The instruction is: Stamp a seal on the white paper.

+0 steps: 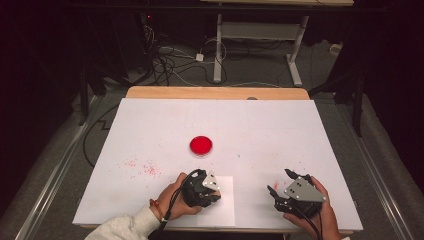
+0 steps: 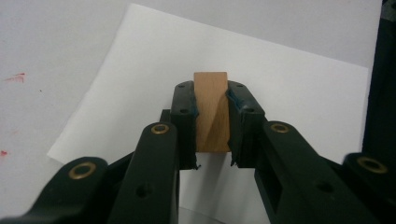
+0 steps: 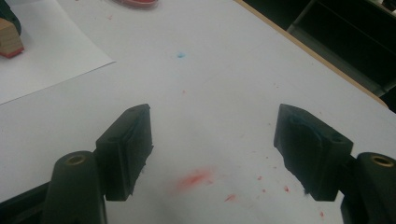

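- Left gripper [image 1: 214, 192], at 6 o'clock of the table [image 1: 150, 125], jaws clamped on a wooden block [image 2: 212, 112]; pads press both its sides, seen in left gripper view.
- Block upright between the jaws, top end sticks out past the pads toward 12 o'clock; it stands over the paper sheet [image 2: 289, 93]; whether it touches the sheet, cannot tell.
- In high view the block [image 1: 216, 188] shows as a small tan bit at the left gripper's tip, over the paper sheet [image 1: 225, 207] near the table's front edge.
- In right gripper view the block [image 3: 9, 42] sits at 10 o'clock, reddish underside just above or on the sheet [image 3: 51, 60].
- Right gripper [image 1: 280, 186] at 5 o'clock of the table, jaws wide apart, nothing between them; bare table under them in right gripper view.
- Right gripper is well apart from the left one, at its 3 o'clock.
- Red dish [image 1: 201, 145] near table centre, at 12 o'clock of the left gripper, well apart from it; its edge [image 3: 135, 3] shows at 11 o'clock in right gripper view.
- Red specks [image 1: 145, 167] on the table at 10 o'clock of the left gripper; a red smear [image 3: 194, 178] between the right gripper's jaws.
- Person's left hand [image 1: 175, 197] wraps the left gripper's body, right hand [image 1: 320, 210] holds the right one.
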A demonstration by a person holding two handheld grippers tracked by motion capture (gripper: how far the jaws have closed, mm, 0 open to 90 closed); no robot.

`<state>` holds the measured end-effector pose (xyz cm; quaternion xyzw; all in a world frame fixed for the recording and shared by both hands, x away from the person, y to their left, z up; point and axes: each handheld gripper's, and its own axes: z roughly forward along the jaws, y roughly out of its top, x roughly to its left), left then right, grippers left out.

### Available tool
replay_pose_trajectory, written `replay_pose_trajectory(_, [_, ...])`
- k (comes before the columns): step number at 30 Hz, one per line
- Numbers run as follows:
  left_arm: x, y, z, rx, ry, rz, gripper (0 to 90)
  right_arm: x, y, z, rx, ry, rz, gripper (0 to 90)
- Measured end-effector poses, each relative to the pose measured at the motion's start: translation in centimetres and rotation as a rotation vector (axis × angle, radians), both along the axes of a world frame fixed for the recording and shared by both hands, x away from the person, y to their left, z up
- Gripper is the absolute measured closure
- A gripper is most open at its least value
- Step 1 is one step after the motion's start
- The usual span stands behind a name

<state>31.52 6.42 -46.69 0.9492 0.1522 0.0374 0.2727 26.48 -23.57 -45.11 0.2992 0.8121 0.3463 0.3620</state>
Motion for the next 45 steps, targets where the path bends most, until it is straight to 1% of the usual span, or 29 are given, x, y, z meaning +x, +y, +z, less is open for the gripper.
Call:
replay_pose_trajectory(4, [0.04, -0.21, 0.04, 0.017, 0.001, -0.002, 73.8, 0.05, -0.03, 0.0, 0.001, 0.0, 0.003, 27.8])
replay_pose_trajectory(8, [0.29, -0.24, 0.05, 0.018, 0.023, 0.001, 73.9, 0.06, -0.01, 0.03, 0.0, -0.002, 0.003, 27.7])
replay_pose_trajectory(10, [0.15, -0.45, 0.12, 0.035, 0.009, -0.001, 73.8, 0.09, 0.08, -0.02, 0.0, 0.0, 0.001, 27.8])
replay_pose_trajectory(12, [0.15, -0.53, 0.13, 0.041, 0.008, -0.002, 73.8, 0.13, 0.17, -0.06, -0.003, 0.002, 0.004, 27.7])
replay_pose_trajectory(15, [0.35, -0.41, 0.09, 0.033, 0.023, -0.004, 73.8, 0.18, 0.21, -0.05, -0.005, 0.003, 0.008, 27.7])
replay_pose_trajectory(19, [0.16, -0.53, 0.1, 0.041, 0.008, -0.004, 73.8, 0.29, 0.21, -0.1, 0.006, 0.01, 0.015, 27.6])
replay_pose_trajectory(22, [0.27, -0.45, 0.08, 0.035, 0.018, -0.002, 73.8, 0.32, 0.17, -0.13, 0.006, 0.015, 0.015, 27.6])
replay_pose_trajectory(25, [0.28, -0.45, 0.08, 0.034, 0.019, -0.002, 73.8, 0.3, 0.17, -0.1, 0.007, 0.012, 0.015, 27.6])
replay_pose_trajectory(28, [0.28, -0.47, 0.09, 0.036, 0.019, -0.003, 73.8, 0.36, 0.12, -0.16, 0.012, 0.02, 0.018, 27.7])
replay_pose_trajectory(40, [0.27, -0.49, 0.1, 0.04, 0.016, -0.007, 73.8, 0.28, 0.1, -0.09, 0.001, 0.018, 0.02, 27.8])
replay_pose_trajectory(45, [0.29, -0.47, 0.09, 0.038, 0.017, -0.007, 73.8, 0.19, 0.2, -0.06, 0.004, 0.017, 0.023, 27.8])
